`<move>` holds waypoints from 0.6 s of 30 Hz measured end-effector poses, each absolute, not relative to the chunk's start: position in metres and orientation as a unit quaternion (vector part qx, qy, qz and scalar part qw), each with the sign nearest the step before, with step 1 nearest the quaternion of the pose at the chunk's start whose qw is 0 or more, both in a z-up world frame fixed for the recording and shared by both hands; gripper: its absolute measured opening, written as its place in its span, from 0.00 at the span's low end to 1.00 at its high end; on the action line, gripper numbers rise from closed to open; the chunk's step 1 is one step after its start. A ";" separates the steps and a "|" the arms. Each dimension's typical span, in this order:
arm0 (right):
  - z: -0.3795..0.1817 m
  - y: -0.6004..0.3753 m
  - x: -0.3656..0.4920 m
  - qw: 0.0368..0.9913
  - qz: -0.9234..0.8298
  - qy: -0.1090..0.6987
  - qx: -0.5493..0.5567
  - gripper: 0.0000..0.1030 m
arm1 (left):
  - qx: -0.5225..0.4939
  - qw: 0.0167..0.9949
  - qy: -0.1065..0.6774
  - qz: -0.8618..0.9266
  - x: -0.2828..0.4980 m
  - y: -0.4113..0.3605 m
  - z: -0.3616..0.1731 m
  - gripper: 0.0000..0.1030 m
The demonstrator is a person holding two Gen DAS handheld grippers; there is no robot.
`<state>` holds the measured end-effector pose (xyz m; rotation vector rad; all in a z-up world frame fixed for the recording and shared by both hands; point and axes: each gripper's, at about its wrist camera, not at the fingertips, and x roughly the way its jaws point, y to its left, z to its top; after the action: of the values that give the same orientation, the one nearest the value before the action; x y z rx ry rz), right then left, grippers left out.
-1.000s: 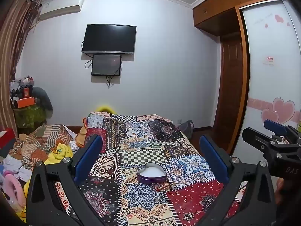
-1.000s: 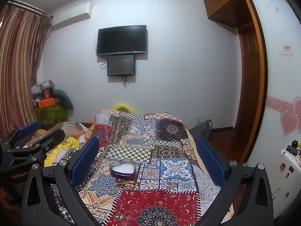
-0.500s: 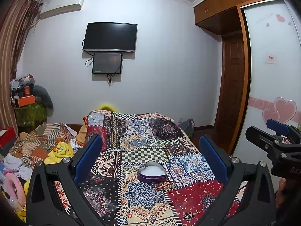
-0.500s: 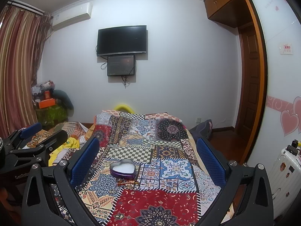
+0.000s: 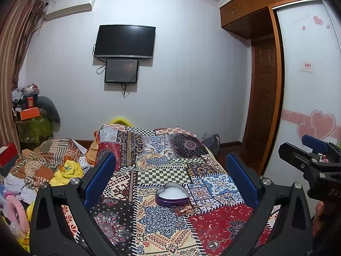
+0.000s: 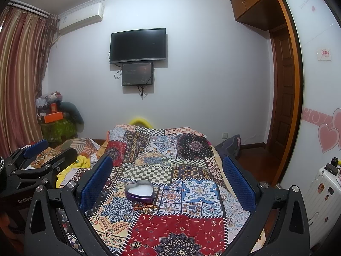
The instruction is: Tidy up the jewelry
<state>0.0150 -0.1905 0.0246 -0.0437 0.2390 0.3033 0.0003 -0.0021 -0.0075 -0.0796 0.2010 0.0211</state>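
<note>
A purple heart-shaped tin (image 5: 172,195) with a white lining lies open on the patchwork bedspread (image 5: 162,166); it also shows in the right wrist view as the tin (image 6: 139,191). Just in front of it lies a small heap of beaded jewelry (image 5: 187,209), the same jewelry (image 6: 145,207) seen from the right. My left gripper (image 5: 170,181) hovers well short of the tin, open and empty. My right gripper (image 6: 167,179) is likewise open and empty, with the tin toward its left finger. Each gripper appears at the edge of the other's view.
A pile of clothes and toys (image 5: 44,166) lies left of the bed. A white suitcase (image 6: 319,194) stands at the right by the wardrobe door (image 5: 309,81). A bag (image 6: 230,145) sits on the floor beyond the bed. A TV (image 5: 125,41) hangs on the far wall.
Both views have tilted down very slightly; the tin and jewelry have not moved, and both grippers stay open.
</note>
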 end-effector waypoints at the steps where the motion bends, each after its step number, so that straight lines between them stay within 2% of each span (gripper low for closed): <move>1: 0.025 -0.191 0.015 0.981 0.151 0.119 -0.022 0.99 | -0.039 0.994 0.101 0.010 0.000 -0.002 -0.008 1.00; 18: 0.025 -0.190 0.014 0.981 0.150 0.119 -0.021 0.99 | -0.032 0.994 0.103 0.012 0.005 -0.006 -0.009 1.00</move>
<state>0.0143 -0.1897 0.0248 -0.0424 0.2392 0.3028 0.0045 -0.0064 -0.0090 -0.0640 0.2057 0.0245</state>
